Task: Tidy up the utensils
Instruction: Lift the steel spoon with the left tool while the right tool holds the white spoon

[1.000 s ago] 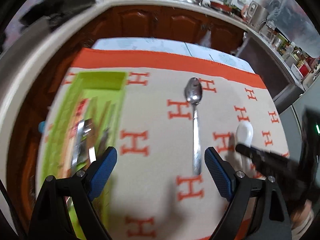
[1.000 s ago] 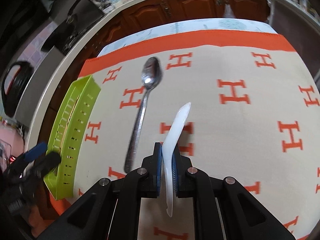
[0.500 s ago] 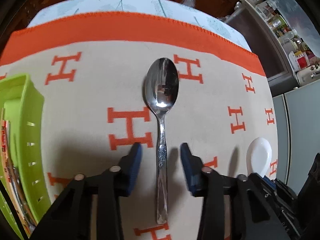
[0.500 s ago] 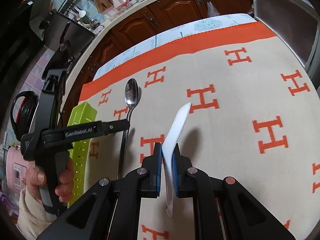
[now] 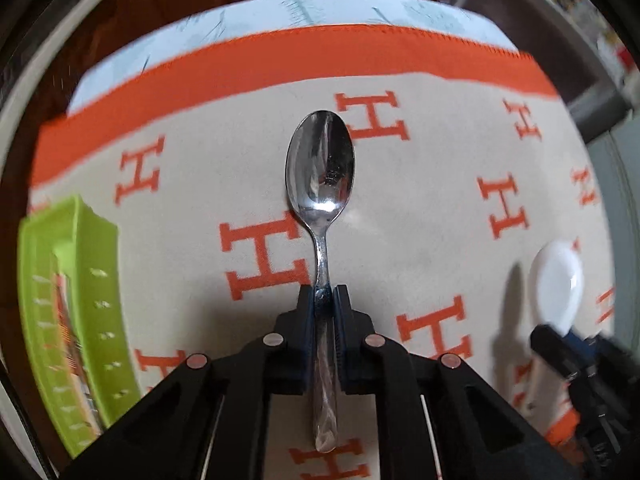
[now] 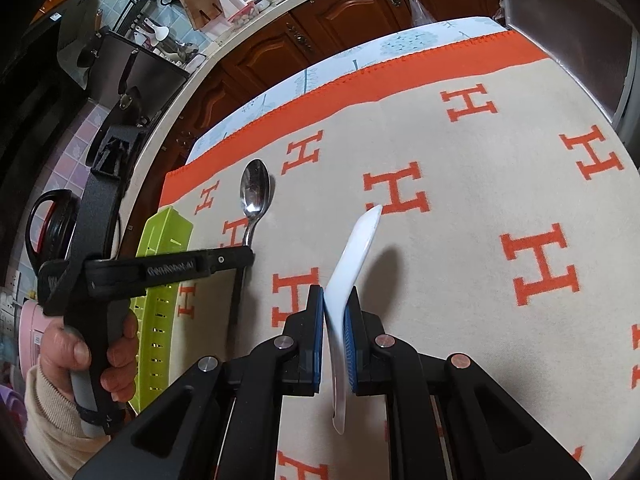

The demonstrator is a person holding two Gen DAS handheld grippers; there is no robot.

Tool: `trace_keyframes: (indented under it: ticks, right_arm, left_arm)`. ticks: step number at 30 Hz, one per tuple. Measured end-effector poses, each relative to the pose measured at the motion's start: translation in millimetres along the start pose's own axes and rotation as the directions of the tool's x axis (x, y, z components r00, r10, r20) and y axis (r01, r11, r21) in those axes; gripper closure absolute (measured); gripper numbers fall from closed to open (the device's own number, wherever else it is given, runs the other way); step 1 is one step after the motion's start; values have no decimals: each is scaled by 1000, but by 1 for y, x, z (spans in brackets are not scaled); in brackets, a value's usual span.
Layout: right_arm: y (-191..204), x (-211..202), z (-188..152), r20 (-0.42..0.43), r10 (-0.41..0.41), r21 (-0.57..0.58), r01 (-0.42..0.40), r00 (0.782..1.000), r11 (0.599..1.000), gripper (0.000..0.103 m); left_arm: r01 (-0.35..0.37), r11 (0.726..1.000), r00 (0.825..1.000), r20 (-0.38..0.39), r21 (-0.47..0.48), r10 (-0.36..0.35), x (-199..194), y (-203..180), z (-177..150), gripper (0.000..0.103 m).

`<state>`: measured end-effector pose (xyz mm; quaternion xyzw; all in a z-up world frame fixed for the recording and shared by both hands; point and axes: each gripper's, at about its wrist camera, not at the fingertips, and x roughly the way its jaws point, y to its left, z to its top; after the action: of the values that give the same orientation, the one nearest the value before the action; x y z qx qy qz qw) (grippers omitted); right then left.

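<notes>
Your left tool (image 5: 324,296) is closing onto the metal spoon (image 5: 321,172) on the desk, your right tool (image 6: 335,300) clenches the white spoon (image 6: 352,264), and the green utensil tray (image 5: 80,280) left of both holds blurred cutlery.

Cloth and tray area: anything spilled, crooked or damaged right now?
Nothing stands out. The left gripper is closing on the metal spoon at its neck, the right gripper holds the white spoon, and the green tray sits at the cloth's left edge.
</notes>
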<state>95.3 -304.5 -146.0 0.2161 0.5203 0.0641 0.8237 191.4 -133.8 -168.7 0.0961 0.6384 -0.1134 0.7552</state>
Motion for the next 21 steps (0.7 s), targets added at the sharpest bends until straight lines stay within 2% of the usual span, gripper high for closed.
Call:
trace_keyframes:
  ticks: [4,6,10,13,16,19,21]
  right_arm:
    - [-2,-2,-1,12,-9,1,9,1000,1000,94]
    - [-6,-3,-2,10,-5,13,5,1000,1000,94]
    - [-12,-3,-5,6,4,35,-4,1000,999,94]
    - [-16,-5,-7,4,20,45,-20,1000,999,94]
    - [-15,-6,-6,2,39,48,-39,999,998,94]
    - [-7,-6,-7,0,53,29,-52,999,998,94]
    - [0,-6,-7,-5,60,14,-60,998,998,94]
  left_arm:
    - [-3,999,1000,-22,41,4,1,-20,1,96]
    - [81,996,995,-58,19,-80,3,-24,2,96]
    - [140,990,988,-59,-9,-140,2,-24,3,96]
    - [201,979,978,-43,-44,-203,-6,-10,-6,96]
    - [222,973,974,-17,-65,-224,-17,3,-16,97]
    - [241,967,971,12,-80,-240,-31,17,-28,103]
    - [233,969,972,17,-84,-233,-36,26,-35,103]
